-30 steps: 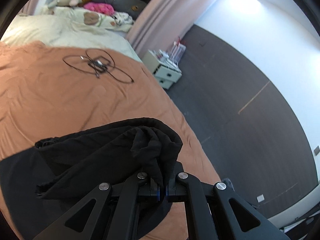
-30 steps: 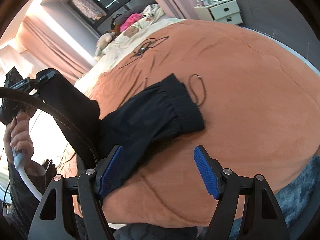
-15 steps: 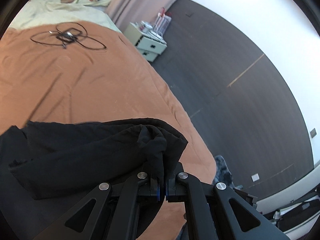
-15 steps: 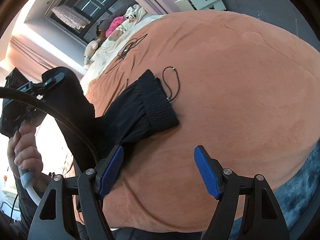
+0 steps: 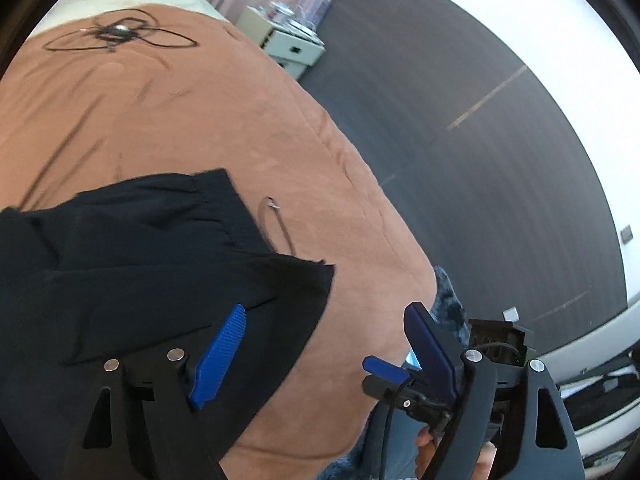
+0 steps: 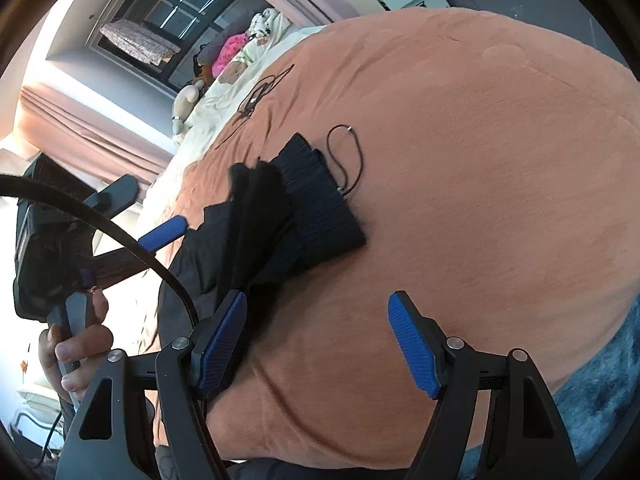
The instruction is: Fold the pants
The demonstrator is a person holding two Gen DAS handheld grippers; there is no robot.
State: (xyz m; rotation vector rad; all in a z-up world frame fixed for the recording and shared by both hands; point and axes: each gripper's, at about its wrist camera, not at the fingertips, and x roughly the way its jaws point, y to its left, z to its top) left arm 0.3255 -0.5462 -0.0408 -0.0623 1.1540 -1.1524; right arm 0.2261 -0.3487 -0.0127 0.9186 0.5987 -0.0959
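Black pants [image 5: 140,248] lie on the orange-brown bedspread [image 5: 200,112], folded over on themselves. A raw leg hem rests near the ribbed waistband [image 6: 320,200], and a drawstring [image 6: 352,152] loops out beside it. My left gripper [image 5: 326,314] hovers over the hem's corner with its jaws opening; the pads touch no cloth. In the right wrist view one of its blue pads [image 6: 164,234] shows above the pants' left side. My right gripper [image 6: 316,304] stands open over bare bedspread just in front of the pants, with nothing between its fingers.
A coiled black cable [image 5: 120,34] lies farther up the bed. Pillows and plush toys [image 6: 232,48] sit at the head. A white nightstand [image 5: 288,40] stands on the dark floor, and a blue-grey rug [image 5: 448,304] lies at the bed's edge. A hand [image 6: 76,344] grips the left handle.
My left gripper sank toward the bed, then opened and let go of the bunched pant leg, which now lies flat over the pants. The right gripper stayed open and rolled slightly.
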